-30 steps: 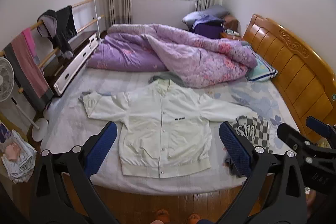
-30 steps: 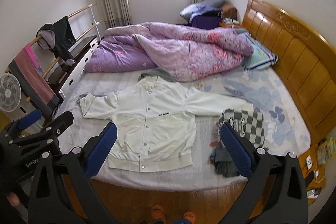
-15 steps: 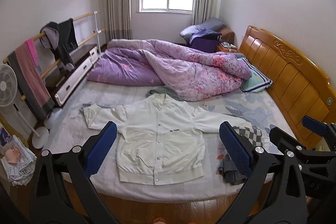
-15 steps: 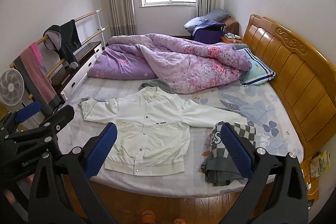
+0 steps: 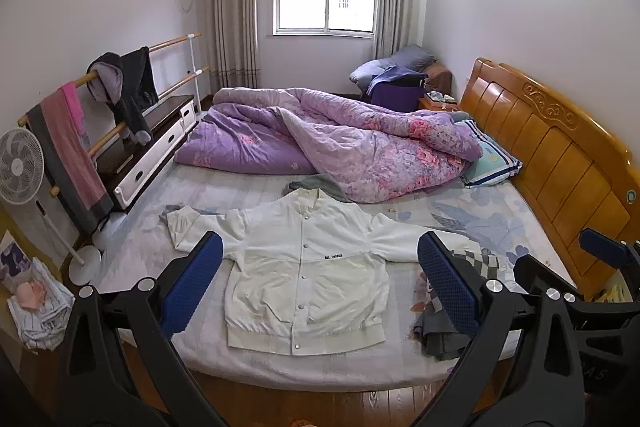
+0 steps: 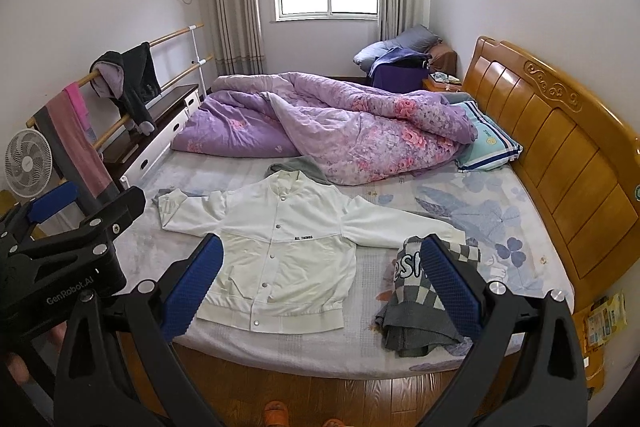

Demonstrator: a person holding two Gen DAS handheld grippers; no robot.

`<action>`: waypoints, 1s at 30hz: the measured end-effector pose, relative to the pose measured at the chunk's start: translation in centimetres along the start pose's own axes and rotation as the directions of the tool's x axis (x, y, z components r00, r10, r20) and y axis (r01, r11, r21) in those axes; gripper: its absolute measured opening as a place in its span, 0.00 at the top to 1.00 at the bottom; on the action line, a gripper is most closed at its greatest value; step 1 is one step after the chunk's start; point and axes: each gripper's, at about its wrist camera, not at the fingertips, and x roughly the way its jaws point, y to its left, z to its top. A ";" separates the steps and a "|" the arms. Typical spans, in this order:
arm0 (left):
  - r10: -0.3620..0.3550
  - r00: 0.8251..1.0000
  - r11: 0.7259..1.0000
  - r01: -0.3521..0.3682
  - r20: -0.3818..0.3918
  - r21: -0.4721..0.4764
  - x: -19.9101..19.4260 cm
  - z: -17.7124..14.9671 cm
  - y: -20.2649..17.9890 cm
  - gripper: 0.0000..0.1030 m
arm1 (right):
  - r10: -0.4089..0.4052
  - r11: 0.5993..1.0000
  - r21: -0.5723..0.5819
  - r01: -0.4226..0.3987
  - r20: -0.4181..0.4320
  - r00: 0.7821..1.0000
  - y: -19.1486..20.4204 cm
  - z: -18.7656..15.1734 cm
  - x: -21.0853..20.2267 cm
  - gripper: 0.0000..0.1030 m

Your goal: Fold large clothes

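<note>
**Jacket flat on the bed, both grippers spread and empty**

We see the white jacket (image 5: pixel 308 275) lying face up, snapped closed, sleeves spread out to both sides, near the foot edge of the bed (image 5: pixel 248 363). Just beside its right sleeve cuff sits a crumpled checkered garment (image 6: pixel 424 291) (grey folds underneath). A grey cloth (image 5: pixel 320 185) peeks out behind the collar, partly under the purple quilt (image 5: pixel 340 139) heaped across the far half. We hold the left gripper (image 5: pixel 320 283) and the right gripper (image 6: pixel 322 283) above the floor in front of the bed, jaws wide apart, grasping nothing, well clear of the jacket.
</note>
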 end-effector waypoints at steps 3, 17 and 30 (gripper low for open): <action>0.008 1.000 1.000 -0.008 -0.002 -0.009 -0.5 -0.1 -0.4 0.05 | 0.012 1.000 0.003 -0.012 -0.001 1.000 -0.3 -0.3 -0.3 0.08; 0.030 1.000 1.000 -0.030 -0.002 -0.001 -0.7 0.0 -0.4 0.05 | 0.023 1.000 -0.004 -0.023 0.005 1.000 -0.2 -0.6 -0.6 0.08; 0.011 1.000 1.000 -0.011 0.000 0.005 0.1 -0.1 -0.7 0.05 | 0.003 1.000 0.001 -0.003 0.003 1.000 -0.6 -0.6 -0.7 0.08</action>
